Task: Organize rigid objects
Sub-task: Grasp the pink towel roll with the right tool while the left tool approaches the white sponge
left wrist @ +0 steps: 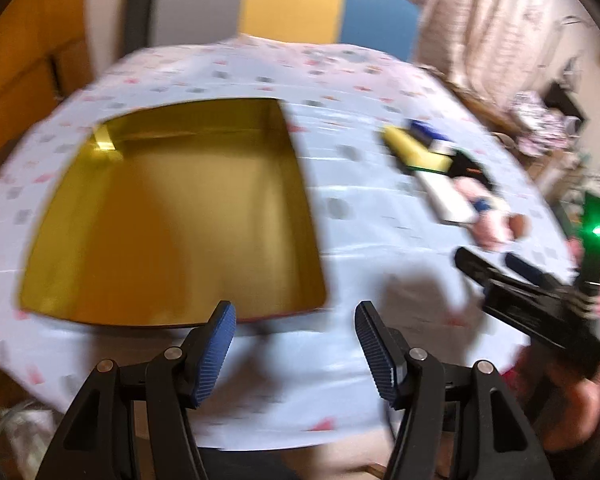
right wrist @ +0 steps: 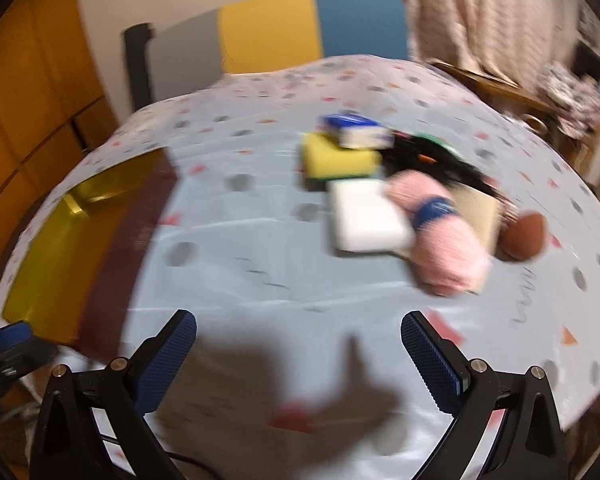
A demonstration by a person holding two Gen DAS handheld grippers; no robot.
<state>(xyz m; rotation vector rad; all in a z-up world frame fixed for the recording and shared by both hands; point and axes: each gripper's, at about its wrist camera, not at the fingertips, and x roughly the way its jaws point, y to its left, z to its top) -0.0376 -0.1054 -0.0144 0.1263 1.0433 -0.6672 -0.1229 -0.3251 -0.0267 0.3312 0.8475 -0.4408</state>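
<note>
Jaws of the left hand-held gripper [left wrist: 294,320] stand well apart, empty, above the worktop [left wrist: 360,216] beside the gold-lined box [left wrist: 172,216]. Right hand-held gripper [right wrist: 298,334] gapes wide, empty, short of the yellow sponge [right wrist: 336,160], white block [right wrist: 366,218] and pink yarn [right wrist: 448,236].

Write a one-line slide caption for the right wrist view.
Open right gripper faces a blurred pile on the patterned tablecloth: yellow sponge, white block, pink yarn roll; gold box at left.

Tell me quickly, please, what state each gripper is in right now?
Left gripper: open, holding nothing.
Right gripper: open, holding nothing.
</note>
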